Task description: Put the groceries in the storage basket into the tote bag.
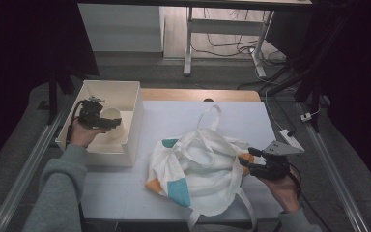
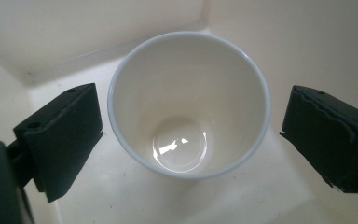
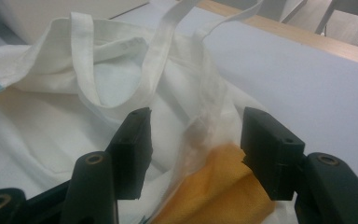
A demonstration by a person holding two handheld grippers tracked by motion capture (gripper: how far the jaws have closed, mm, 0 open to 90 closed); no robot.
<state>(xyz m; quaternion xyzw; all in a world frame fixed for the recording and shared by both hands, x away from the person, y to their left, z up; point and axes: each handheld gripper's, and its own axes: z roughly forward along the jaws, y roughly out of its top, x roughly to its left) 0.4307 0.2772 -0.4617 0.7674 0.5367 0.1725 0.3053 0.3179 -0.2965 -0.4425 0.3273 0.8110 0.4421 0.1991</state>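
The left gripper (image 2: 186, 140) hangs with fingers spread either side of the cup (image 2: 189, 105) inside the bin (image 1: 133, 121), not yet gripping; beside the bin, the right gripper's (image 3: 196, 140) fingers stand apart over the tote bag (image 3: 74, 116), so closing on the cup looks next

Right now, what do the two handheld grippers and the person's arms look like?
Both grippers are black, each with two blocky black jaws. The left gripper trails a dark cable. The right gripper carries a grey three-cornered plate on top and has brass-coloured rivets along its jaw arms. The person wears a grey-green long-sleeved top: left sleeve, right cuff.
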